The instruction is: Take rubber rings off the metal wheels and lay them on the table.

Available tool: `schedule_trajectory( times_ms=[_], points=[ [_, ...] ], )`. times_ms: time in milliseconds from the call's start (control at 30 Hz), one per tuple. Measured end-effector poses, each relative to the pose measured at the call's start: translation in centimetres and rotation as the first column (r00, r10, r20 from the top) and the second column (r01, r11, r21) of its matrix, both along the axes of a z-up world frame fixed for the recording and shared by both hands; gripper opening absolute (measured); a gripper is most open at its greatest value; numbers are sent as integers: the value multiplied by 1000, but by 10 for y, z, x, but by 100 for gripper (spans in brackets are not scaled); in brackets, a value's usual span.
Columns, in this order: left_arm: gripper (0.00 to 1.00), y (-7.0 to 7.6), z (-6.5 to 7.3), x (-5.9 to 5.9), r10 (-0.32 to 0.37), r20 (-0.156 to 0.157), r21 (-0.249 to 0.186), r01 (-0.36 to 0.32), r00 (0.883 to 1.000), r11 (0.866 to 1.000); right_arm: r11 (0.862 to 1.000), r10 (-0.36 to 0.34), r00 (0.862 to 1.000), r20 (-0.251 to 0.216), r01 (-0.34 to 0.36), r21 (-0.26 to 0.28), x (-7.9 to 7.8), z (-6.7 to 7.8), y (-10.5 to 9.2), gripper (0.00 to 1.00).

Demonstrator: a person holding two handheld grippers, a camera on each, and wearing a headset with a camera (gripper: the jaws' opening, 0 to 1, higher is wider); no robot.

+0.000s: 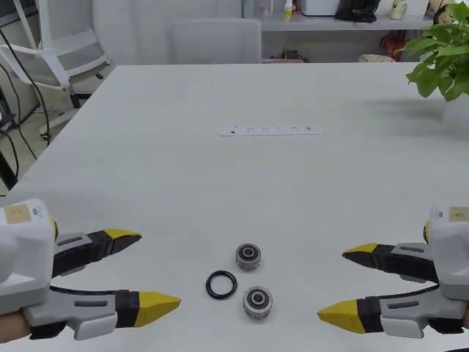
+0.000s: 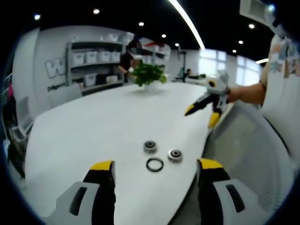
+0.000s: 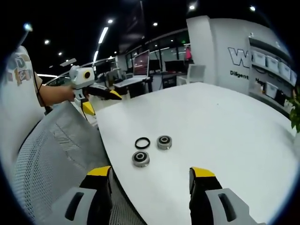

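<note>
The white table (image 1: 146,147) carries three loose parts near its front edge: two metal wheels and one black rubber ring (image 1: 221,284). The far wheel (image 1: 248,255) lies flat on its side. The near wheel (image 1: 257,301) lies just beside it, toward the table edge and slightly to the right. The rubber ring lies flat on the table surface, off the wheels, just to the left of both and level with the gap between them. It sits close to both wheels, but contact cannot be determined. Whether either wheel carries a ring on its rim cannot be determined at this size. The left gripper (image 1: 159,268) is held at the front edge, to the left of the parts. Its yellow-tipped jaws stand wide apart with nothing between them. The right gripper (image 1: 330,284) is held to the right of the parts in the mirrored position, with its jaws likewise wide and gripping nothing. Both grippers point inward toward the parts and stand apart from them. In each gripper view the ring and wheels lie ahead, in line with the gap between that gripper's jaws, and the other gripper shows beyond them at the table edge. Farther up the table lies a flat white socket strip (image 1: 271,130). A green plant (image 1: 443,66) stands at the far right, and a grey chair (image 1: 214,40) stands at the far end.
</note>
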State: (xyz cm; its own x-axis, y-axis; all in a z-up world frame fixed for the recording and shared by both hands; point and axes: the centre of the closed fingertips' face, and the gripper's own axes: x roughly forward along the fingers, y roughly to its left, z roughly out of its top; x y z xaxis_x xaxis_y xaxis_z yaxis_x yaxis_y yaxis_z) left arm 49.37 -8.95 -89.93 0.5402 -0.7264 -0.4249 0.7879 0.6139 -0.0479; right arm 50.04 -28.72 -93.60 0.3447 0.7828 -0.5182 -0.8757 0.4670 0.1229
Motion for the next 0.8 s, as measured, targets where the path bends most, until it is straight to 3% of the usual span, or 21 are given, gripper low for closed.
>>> schedule_trajectory(
  times_ms=[800],
  points=[
    [72,11,0,2,35,9,10,-35,999,999,1000,-15,1000,13,15,-4,1,2,-3,67]
  ],
)
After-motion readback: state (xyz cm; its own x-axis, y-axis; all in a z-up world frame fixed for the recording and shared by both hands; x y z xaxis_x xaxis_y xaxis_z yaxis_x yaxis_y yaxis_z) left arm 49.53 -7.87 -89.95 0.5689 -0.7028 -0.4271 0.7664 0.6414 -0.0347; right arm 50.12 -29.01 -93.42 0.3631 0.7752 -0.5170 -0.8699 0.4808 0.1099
